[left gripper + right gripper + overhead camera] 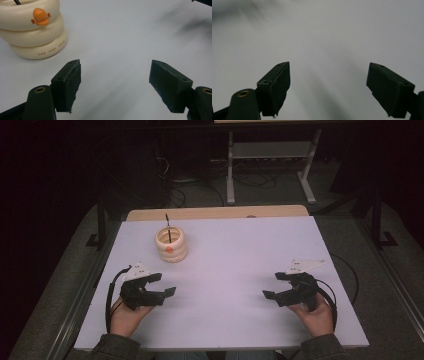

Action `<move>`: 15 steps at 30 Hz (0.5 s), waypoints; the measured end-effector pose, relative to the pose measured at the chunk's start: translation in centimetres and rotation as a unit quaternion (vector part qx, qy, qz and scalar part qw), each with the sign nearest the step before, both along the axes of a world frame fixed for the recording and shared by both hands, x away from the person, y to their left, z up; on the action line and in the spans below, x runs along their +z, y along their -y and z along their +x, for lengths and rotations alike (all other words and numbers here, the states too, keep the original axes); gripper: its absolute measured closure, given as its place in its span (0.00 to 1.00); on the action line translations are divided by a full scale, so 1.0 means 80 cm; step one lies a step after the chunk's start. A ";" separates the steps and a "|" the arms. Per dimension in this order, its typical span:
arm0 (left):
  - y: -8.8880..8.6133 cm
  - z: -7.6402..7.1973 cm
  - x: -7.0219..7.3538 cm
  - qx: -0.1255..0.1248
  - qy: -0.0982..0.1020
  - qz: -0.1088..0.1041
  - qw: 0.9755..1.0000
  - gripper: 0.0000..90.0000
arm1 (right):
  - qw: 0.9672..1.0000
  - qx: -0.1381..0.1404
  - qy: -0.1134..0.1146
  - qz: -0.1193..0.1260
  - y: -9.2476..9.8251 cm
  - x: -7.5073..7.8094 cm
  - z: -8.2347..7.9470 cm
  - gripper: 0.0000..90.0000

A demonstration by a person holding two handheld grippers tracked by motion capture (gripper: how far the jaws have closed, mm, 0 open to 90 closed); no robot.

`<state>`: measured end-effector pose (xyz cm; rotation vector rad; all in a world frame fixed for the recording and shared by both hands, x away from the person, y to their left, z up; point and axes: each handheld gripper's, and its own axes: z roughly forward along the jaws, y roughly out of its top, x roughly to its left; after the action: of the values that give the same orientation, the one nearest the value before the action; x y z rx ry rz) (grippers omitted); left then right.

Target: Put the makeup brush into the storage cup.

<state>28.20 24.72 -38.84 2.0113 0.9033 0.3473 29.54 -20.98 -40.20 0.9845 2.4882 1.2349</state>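
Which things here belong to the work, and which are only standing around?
Belong to the work:
- cream ringed holder with an orange duck mark
- black pen standing in it
- left gripper, open
- right gripper, open

Only standing around:
- white table
- metal stand behind it

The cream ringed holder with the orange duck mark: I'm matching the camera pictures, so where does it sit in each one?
High view: cream ringed holder stands upright at the table's far left, a thin black stick rising from it.
Left gripper view: top left corner, cropped by the frame.
Right gripper view: not in it.
Shared landmark: the orange duck mark.
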 end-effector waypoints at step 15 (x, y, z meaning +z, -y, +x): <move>-0.009 -0.014 -0.009 0.008 0.006 -0.010 1.000 0.27 | 1.000 0.011 -0.002 0.005 0.000 -0.006 -0.003 0.20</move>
<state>27.04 25.41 -39.55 1.9824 0.9120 0.3575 29.30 -20.98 -40.70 0.9652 2.5064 1.2539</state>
